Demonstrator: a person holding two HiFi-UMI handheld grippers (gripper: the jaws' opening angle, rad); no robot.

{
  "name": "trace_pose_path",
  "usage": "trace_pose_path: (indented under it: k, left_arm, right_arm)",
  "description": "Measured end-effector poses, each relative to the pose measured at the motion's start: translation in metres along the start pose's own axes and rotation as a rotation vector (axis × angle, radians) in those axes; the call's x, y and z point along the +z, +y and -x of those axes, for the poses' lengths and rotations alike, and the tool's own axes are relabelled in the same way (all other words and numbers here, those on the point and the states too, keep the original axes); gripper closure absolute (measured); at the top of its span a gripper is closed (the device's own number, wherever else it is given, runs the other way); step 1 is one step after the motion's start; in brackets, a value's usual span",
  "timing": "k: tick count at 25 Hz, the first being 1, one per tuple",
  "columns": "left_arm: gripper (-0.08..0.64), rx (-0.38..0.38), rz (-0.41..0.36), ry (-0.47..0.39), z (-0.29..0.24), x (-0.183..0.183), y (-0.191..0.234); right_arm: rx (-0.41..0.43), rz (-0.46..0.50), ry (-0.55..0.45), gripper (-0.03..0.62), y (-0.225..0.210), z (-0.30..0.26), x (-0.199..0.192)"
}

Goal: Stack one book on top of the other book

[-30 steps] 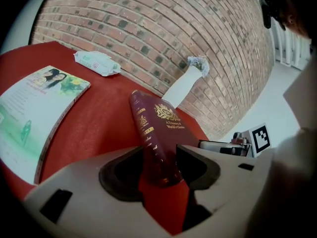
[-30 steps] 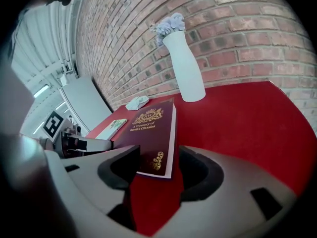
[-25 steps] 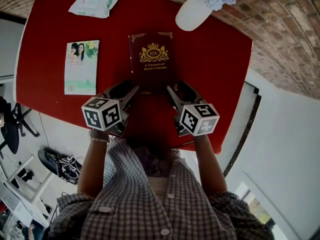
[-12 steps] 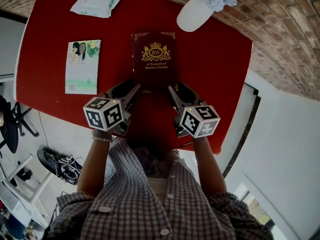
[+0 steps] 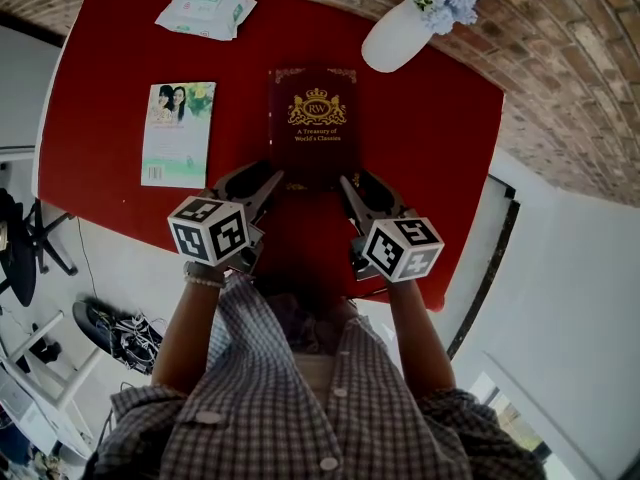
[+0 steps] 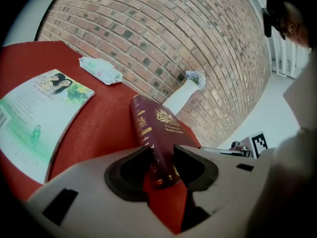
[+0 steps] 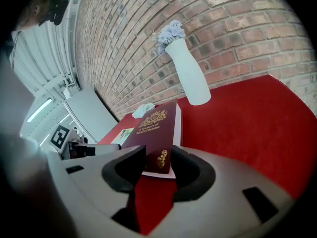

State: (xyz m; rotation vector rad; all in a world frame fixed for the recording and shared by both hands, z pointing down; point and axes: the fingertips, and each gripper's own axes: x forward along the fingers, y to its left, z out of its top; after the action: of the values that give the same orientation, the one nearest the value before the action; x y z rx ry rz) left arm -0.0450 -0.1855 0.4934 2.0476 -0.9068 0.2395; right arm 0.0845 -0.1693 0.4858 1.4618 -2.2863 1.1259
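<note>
Above the red table [image 5: 110, 58], left tool [image 5: 260, 180] and right tool [image 5: 358, 182] — tilted down — just clamped the maroon book [image 5: 316, 118].

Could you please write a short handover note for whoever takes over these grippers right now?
Left gripper: jaws have just been closing and are now shut on the maroon book, at its near left corner.
Right gripper: likewise, at the near right corner.
The maroon book is at the middle of the table. The green book lies flat to its left, apart.
Done: maroon book gripped.
Left: lift it, carry it over and lay it on the green book.
</note>
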Motion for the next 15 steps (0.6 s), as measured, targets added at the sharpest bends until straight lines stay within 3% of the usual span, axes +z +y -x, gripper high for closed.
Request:
trace_pose_path:
  k: [15]
  left_arm:
    - [0.396, 0.061, -0.034, -0.058, 0.065, 0.024, 0.035]
  right_arm:
    - [0.061, 0.029, -0.003, 0.426, 0.071, -0.029, -0.002]
